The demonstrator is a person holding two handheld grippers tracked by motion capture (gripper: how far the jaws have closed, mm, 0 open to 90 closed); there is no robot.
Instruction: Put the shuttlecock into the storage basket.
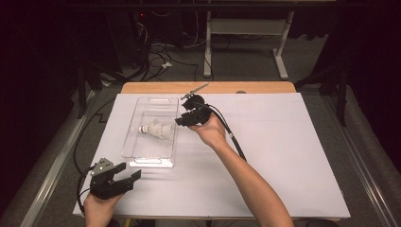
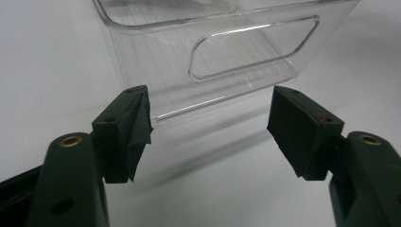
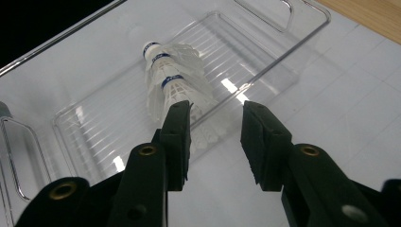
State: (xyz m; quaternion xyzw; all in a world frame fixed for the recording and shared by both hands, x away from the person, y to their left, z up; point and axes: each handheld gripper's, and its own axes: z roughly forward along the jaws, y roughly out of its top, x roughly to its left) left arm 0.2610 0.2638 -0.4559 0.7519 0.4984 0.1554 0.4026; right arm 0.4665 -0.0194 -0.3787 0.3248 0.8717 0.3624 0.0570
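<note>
No readable writing is showing on the shuttlecocks (image 3: 172, 78); only blue bands are circling their white cork ends. They are lying nested one in another inside the clear plastic bin (image 1: 142, 156), on its ribbed floor, with the long axis running across the bin's width in the high view: corks pointing toward the bin's left wall, skirts toward the right wall.

The right tongs (image 1: 183, 119) are hovering just beside the bin's right rim, near the skirts, with the jaws standing partly apart and nothing between them.

The left tongs (image 2: 210, 127) are resting near the table's (image 1: 283, 142) front edge, wide open and empty, facing the bin's near end wall with its cut-out handle. A white sheet is covering the table.
</note>
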